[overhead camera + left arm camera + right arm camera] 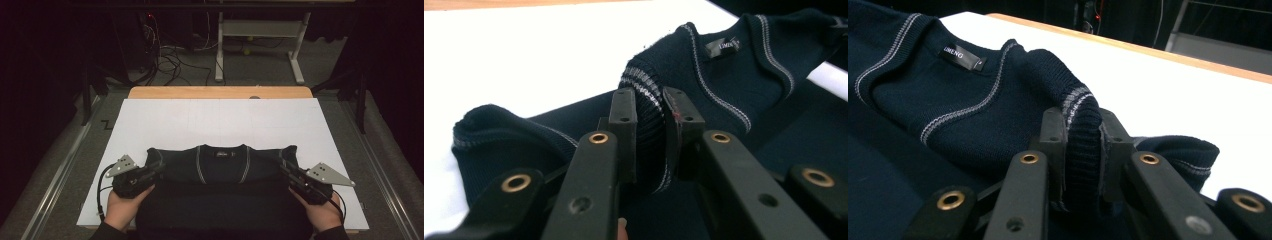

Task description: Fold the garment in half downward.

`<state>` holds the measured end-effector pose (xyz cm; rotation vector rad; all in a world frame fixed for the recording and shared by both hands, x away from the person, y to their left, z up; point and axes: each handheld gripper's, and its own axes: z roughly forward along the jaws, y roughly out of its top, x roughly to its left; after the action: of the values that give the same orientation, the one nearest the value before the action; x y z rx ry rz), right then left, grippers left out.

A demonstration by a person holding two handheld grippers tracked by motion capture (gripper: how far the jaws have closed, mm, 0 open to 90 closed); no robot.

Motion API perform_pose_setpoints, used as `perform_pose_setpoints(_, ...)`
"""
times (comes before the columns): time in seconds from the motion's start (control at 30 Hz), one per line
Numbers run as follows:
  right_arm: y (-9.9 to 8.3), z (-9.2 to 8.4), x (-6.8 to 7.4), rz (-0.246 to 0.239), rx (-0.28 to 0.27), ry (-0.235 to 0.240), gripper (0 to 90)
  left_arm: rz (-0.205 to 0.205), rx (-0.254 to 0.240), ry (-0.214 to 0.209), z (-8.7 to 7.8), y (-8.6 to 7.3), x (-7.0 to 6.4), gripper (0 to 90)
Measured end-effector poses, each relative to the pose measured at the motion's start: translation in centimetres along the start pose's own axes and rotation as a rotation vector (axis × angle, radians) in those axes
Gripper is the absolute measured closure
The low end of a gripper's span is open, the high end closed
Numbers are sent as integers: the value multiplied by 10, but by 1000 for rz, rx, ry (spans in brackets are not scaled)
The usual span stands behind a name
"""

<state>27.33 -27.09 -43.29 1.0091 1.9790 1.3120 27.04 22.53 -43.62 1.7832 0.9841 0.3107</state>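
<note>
The dark navy knit sweater (222, 167) – ribbed, with pale grey stripes – lies on the white sheet (220, 120) covering the wooden worktop (220, 92). The left gripper (651, 117) and right gripper (1083, 132) each pinch a bunched ribbed fold at opposite sides – jaws clamped tightly.

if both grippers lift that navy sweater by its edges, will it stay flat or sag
Probably sag: the sweater is soft knit, already bunched where the left gripper and right gripper pinch it. The unheld middle would likely droop. The thick ribbed edge looks grippy, so slipping seems unlikely.
</note>
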Motion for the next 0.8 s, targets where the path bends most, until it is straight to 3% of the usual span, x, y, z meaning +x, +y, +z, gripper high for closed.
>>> perform_pose_setpoints(0.23, -7, -29, 14, -9, -11, 26, 776, 2, 5, -25, -24, -17, -14, 730)
perform_pose_setpoints(0.57, -20, -46, 26, 16, 35, 44, 773, 5, 62, -46, -38, -36, -28, 728)
perform_pose_setpoints(0.67, -24, -48, 26, 28, 63, 50, 768, -3, 98, -34, -34, -39, -27, 725)
perform_pose_setpoints(0.73, -30, -42, 25, 35, 134, 55, 758, -10, 130, -22, -29, -40, -25, 717)
perform_pose_setpoints(0.77, -30, -42, 25, 35, 134, 55, 758, -2, 159, -5, -25, -41, -24, 717)
perform_pose_setpoints(0.8, -32, -38, 24, 39, 169, 58, 753, 1, 188, 9, -20, -42, -22, 713)
